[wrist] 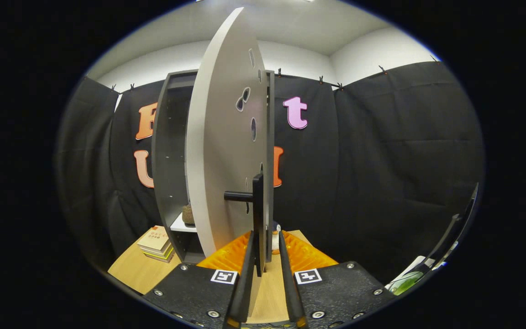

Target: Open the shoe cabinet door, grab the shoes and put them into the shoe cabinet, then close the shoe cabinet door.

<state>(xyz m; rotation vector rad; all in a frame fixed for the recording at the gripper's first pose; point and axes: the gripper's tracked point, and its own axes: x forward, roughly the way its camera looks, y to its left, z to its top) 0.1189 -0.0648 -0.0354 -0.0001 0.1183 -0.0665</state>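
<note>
The grey shoe cabinet (168, 151) stands on the wooden table, and its pale door (219, 151) is swung out toward me, nearly edge-on. The door's black bar handle (257, 214) stands upright between my fingers. My gripper (266, 238) is narrowly open around it: the left finger (248, 256) lies against the handle, while a gap separates the handle from the right finger (285, 256). A brown shoe-like object (188, 214) rests on a white shelf inside the cabinet, half hidden by the door.
A stack of books (155, 242) lies on the wooden table (130, 269) left of the cabinet. A small white-and-dark object (276, 228) peeks out behind the door's lower edge. A dark slanted panel with a green-white item (420, 274) stands at the right.
</note>
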